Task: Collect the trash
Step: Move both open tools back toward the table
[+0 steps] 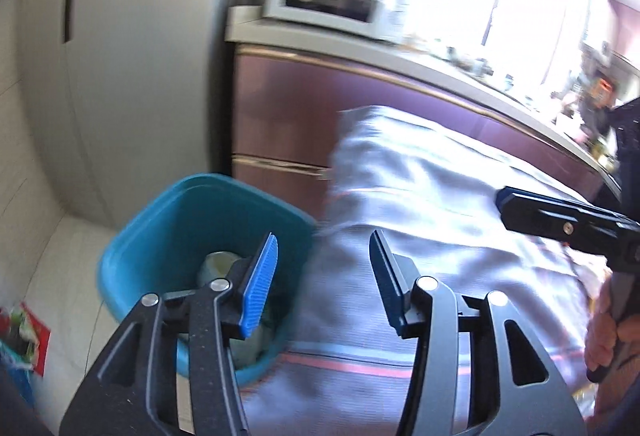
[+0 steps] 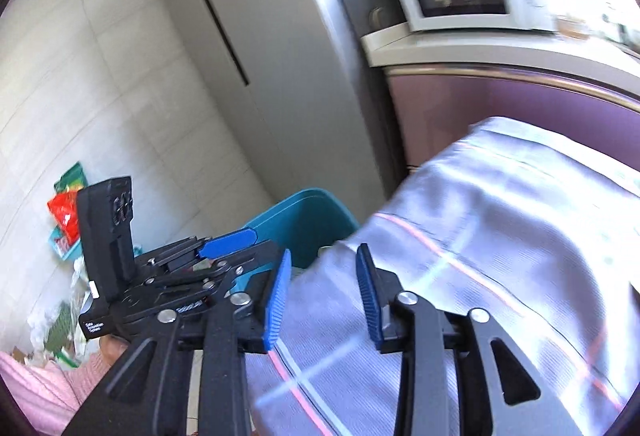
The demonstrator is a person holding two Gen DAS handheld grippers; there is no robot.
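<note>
No legible text. Small white lettering stands on the base of the left claw (image 2: 224, 248), seen from the right wrist, but it is too small and blurred to read.

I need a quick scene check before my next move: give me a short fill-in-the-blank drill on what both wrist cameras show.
1. The bin beside the cloth-covered table is coloured ____.
2. The white appliance on the counter is a ____.
3. Between the pads of the left gripper there is ____.
4. The colourful packets lie on the ____.

Missing words: blue; microwave; nothing; floor.
</note>
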